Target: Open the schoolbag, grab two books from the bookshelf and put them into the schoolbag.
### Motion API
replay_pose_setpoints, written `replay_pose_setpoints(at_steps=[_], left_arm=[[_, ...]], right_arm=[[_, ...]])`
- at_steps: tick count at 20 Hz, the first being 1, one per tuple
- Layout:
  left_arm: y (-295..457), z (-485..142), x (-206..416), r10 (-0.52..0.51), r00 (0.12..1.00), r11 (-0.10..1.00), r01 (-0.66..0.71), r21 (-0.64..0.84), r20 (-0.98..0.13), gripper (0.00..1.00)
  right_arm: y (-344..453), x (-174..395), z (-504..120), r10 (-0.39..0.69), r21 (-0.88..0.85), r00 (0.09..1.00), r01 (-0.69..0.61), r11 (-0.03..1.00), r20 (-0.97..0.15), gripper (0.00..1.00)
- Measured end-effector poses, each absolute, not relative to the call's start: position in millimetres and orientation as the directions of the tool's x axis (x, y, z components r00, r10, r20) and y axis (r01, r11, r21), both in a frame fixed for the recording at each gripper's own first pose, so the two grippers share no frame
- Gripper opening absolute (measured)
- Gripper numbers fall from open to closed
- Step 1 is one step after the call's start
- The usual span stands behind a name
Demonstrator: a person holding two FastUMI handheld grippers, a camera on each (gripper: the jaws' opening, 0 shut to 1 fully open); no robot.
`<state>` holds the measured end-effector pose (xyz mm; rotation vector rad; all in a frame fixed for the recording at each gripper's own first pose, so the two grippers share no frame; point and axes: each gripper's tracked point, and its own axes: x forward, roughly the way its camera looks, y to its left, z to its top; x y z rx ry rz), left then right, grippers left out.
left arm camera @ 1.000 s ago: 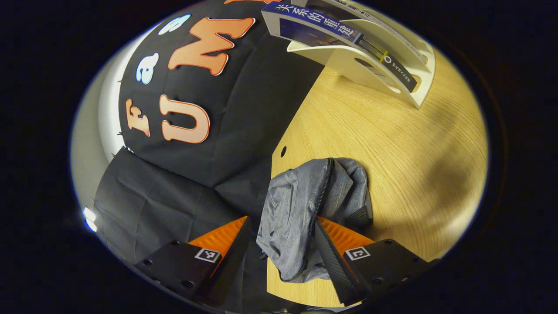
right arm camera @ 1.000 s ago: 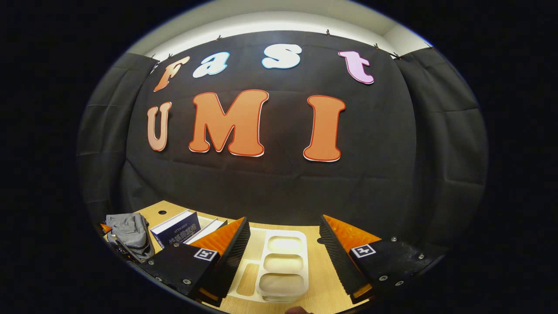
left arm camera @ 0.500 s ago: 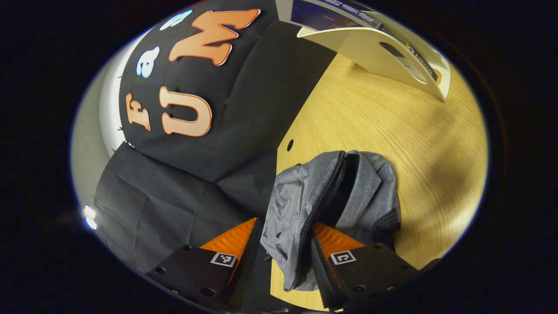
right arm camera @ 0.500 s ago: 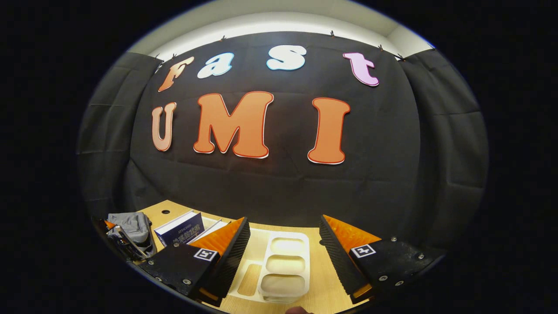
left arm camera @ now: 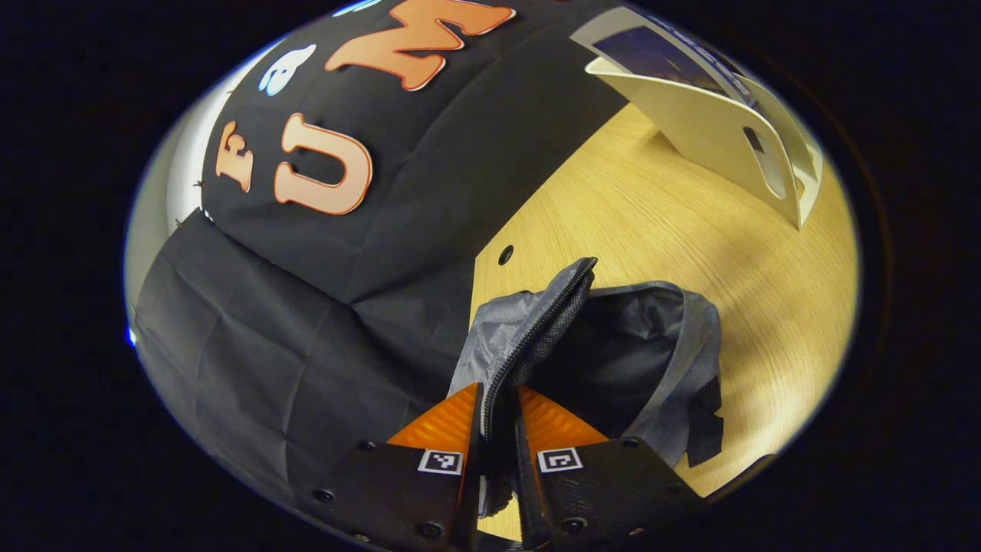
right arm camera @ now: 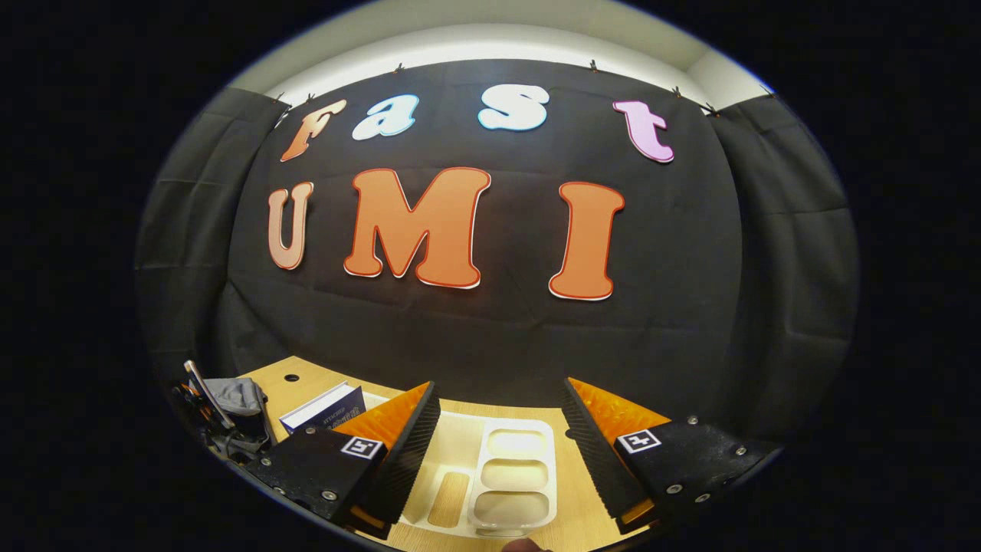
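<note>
Left gripper [left arm camera: 498,433] pinches the zipper edge of the grey fabric schoolbag [left arm camera: 674,337], seemingly holding its mouth open for books, while the right gripper [right arm camera: 498,429] hangs spread.

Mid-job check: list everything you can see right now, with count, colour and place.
schoolbag: one, grey, near table edge, mouth open
bookshelf: one, white, far side of table
book: one seen clearly, dark blue cover, in bookshelf
table: one, light wood
cable hole: one, dark, table edge
left tongs: shut on schoolbag's zipper flap
right tongs: open, above bookshelf
</note>
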<state>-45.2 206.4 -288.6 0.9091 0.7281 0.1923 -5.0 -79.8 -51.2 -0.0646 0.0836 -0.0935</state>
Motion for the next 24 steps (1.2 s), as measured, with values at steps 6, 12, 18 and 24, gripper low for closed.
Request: replay_pose_setpoints(at_steps=[6, 12, 18, 24], left_arm=[[219.2, -266.2, -27.6, 0.279, 0.761, 0.722, 0.236, 0.650, -0.586, 0.06], [226.8, -249.8, -11.0, 0.109, 0.742, 0.764, 0.363, 0.533, -0.662, 0.06], [234.5, -242.9, 2.0, -0.084, 0.669, 0.809, 0.478, 0.341, -0.738, 0.06], [243.1, -228.8, 12.6, -0.237, 0.561, 0.818, 0.555, 0.148, -0.793, 0.06]], right_arm=[[-51.3, -7.8, -52.9, -0.226, -0.127, 0.966, 0.210, 0.970, -0.128, 0.95], [-7.7, -0.7, -31.7, -0.262, -0.195, 0.956, 0.234, 0.952, -0.131, 0.95], [27.8, 8.6, -36.1, -0.311, -0.287, 0.924, 0.243, 0.927, -0.222, 0.95], [59.0, 9.6, -44.9, -0.350, -0.388, 0.874, 0.210, 0.897, -0.336, 0.97]])
